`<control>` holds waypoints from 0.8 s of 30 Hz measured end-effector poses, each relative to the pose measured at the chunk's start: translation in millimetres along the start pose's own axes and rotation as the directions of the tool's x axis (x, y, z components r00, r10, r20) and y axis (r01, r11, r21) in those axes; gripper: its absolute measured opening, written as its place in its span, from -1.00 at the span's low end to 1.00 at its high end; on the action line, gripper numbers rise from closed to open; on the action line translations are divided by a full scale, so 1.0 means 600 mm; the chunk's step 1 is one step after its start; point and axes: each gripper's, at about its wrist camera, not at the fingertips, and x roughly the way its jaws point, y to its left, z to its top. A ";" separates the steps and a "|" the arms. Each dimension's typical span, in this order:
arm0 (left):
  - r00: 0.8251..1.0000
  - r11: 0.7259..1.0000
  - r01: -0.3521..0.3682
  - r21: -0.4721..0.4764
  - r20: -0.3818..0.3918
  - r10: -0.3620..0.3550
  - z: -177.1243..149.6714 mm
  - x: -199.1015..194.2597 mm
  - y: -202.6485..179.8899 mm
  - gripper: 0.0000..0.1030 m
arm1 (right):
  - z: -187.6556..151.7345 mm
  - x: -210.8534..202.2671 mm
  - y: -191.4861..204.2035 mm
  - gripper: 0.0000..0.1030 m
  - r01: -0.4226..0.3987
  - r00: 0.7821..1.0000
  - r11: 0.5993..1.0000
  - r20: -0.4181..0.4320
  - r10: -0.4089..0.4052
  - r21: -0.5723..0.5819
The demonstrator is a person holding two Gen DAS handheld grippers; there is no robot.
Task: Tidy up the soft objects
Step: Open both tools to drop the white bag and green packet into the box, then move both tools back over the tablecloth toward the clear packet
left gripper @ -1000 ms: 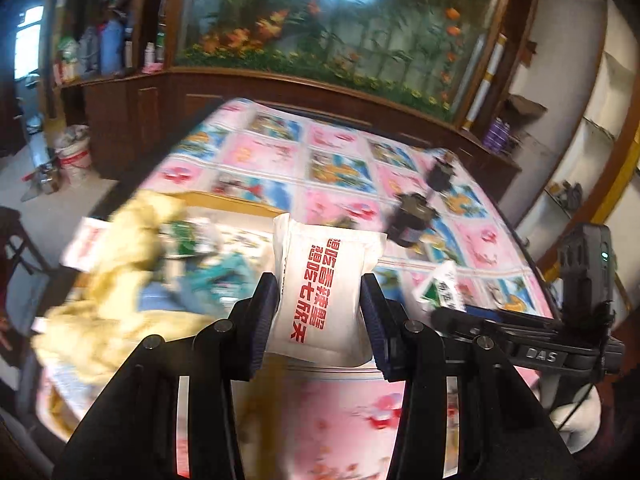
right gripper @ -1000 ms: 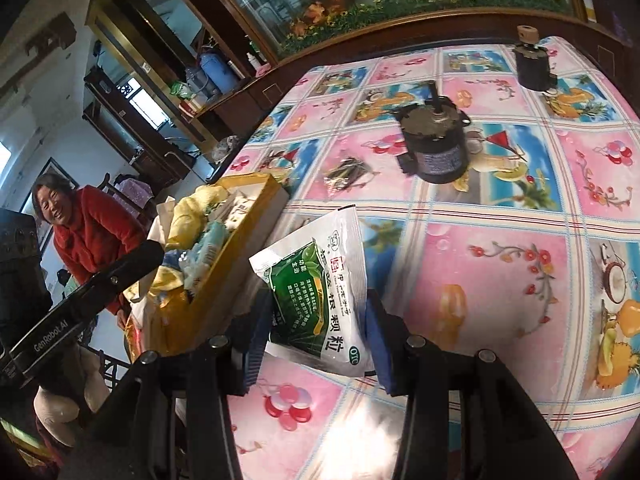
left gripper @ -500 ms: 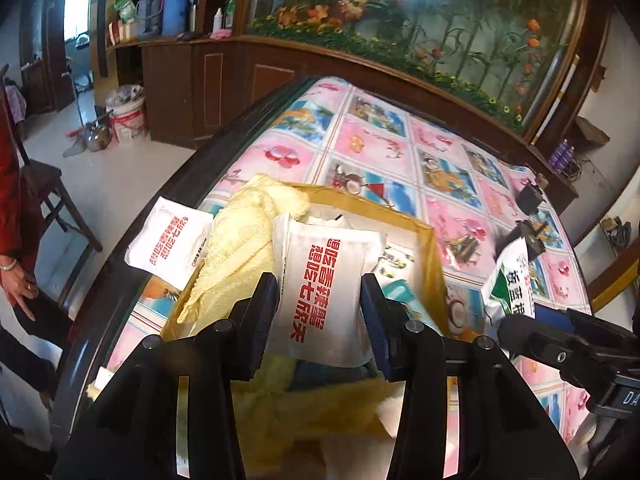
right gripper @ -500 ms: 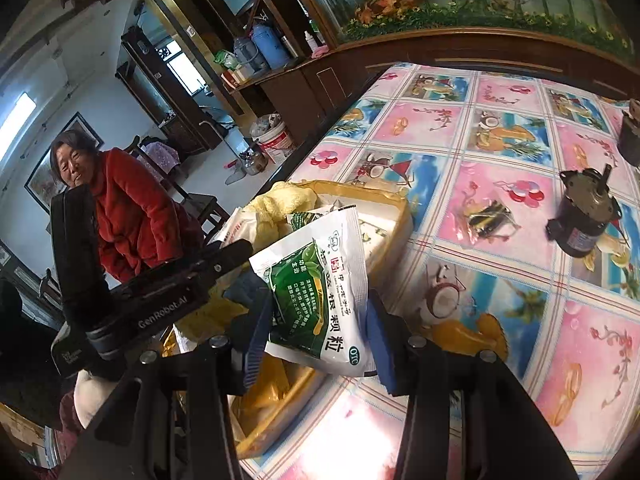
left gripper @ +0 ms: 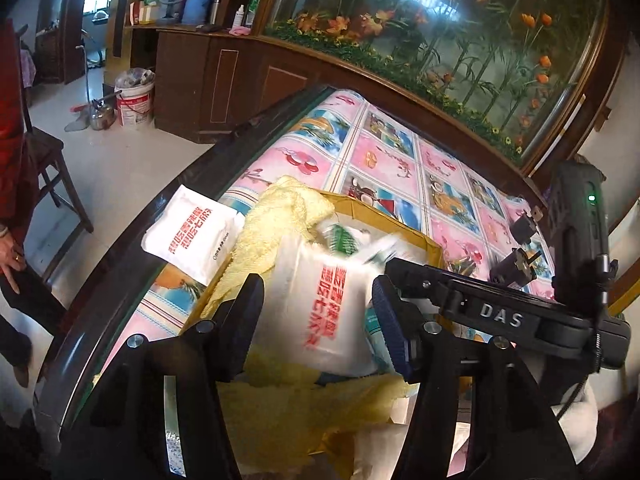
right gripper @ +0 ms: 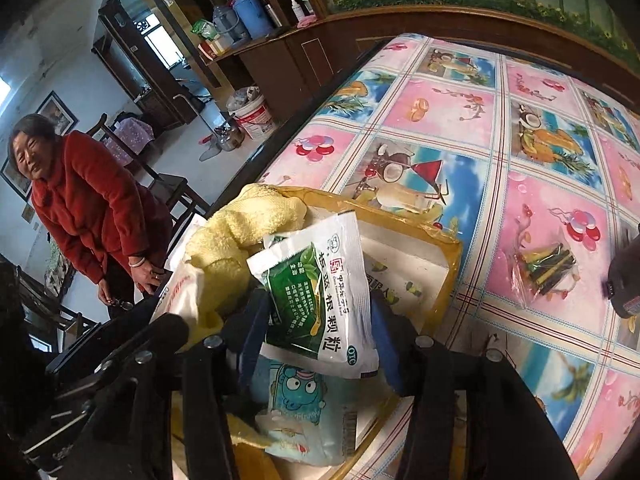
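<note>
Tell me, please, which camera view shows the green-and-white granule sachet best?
The right wrist view: the green-and-white granule sachet sits sharp between the right gripper fingers, above the cardboard box. The left wrist view shows only a blurred green-and-white corner.

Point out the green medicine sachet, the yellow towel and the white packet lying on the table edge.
green medicine sachet (right gripper: 316, 300): right wrist view, on its green printed face.
yellow towel (right gripper: 240, 228): right wrist view, on the bunched top fold.
white packet on the table edge (left gripper: 192, 236): left wrist view, on its red lettering.
</note>
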 end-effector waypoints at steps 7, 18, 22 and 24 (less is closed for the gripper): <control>0.996 0.998 -0.055 0.027 0.068 0.053 -0.003 -0.023 -0.018 0.18 | -0.008 -0.025 -0.009 0.02 -0.032 0.998 0.999 0.045 0.031 0.032; 0.862 0.907 -0.411 0.090 0.361 0.355 -0.048 -0.129 -0.103 0.39 | -0.079 -0.166 -0.036 0.28 -0.025 0.965 0.997 0.263 0.004 0.077; 0.856 0.897 -0.426 0.117 0.372 0.358 -0.065 -0.142 -0.124 0.39 | -0.116 -0.189 -0.047 0.33 -0.015 0.957 0.994 0.289 -0.017 0.109; 0.863 0.897 -0.423 0.128 0.359 0.355 -0.072 -0.144 -0.132 0.39 | -0.131 -0.193 -0.051 0.33 -0.012 0.957 0.993 0.288 -0.023 0.121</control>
